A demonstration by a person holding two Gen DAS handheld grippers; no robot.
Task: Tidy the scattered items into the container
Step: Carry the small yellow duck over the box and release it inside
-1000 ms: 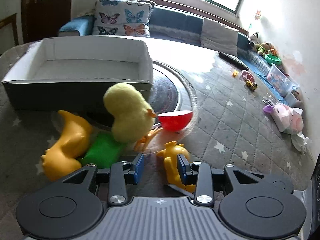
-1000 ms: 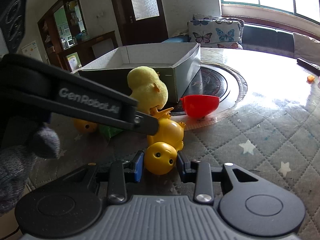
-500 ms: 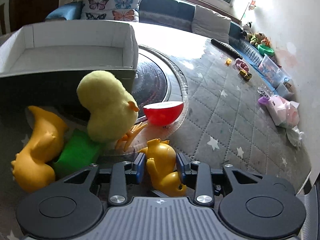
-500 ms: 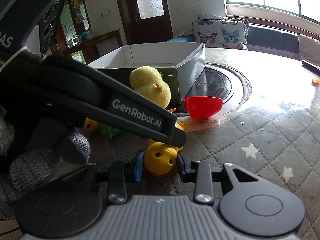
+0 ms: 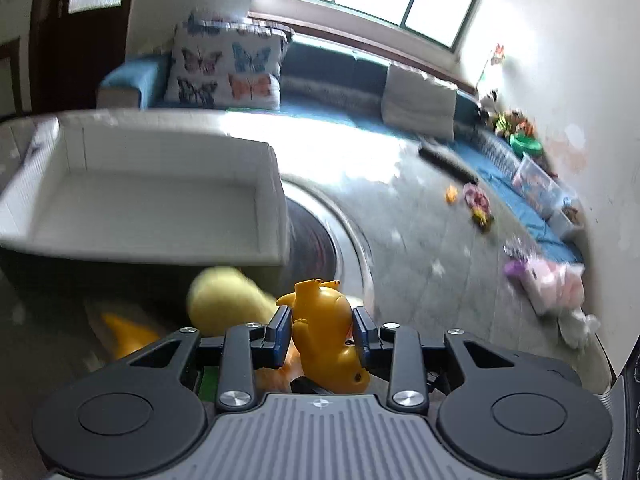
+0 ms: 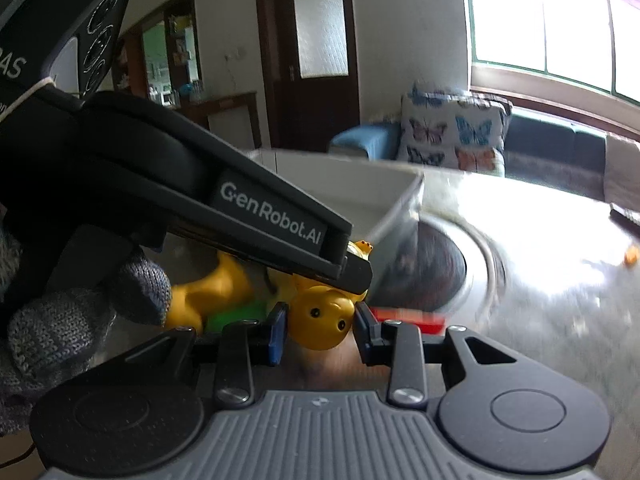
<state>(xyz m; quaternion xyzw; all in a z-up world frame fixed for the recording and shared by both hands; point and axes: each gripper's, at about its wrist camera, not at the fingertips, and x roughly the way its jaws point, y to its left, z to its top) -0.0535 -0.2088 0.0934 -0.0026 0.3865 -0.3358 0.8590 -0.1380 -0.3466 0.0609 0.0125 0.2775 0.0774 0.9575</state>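
Yellow plastic duck [image 5: 326, 334] sits clamped between both pairs of pads at once: left gripper [image 5: 322, 338] pinches its body, jaws having just closed in on it, and right gripper [image 6: 320, 332] is tight on its round head [image 6: 322, 322]. Duck looks lifted clear of the quilted table [image 5: 420, 264], feet end pointing toward the box [image 5: 160, 208], which lies ahead and left, white inside, nothing seen in it. Left on the table near the box wall: plush chick [image 5: 228, 300], another yellow toy [image 6: 208, 292], green block [image 6: 236, 314], red bowl [image 6: 408, 316], all blurred.

Step in hand, by the look of it: carry duck over the near rim and drop it in. To do it well, both hands should travel together at one pace so the toy is not twisted or pulled apart. Raise it above the rim before going forward; the near wall is tall. Pass over the chick, not through it. Release both grips only once the duck is well inside the walls, low, so hard plastic does not bounce out
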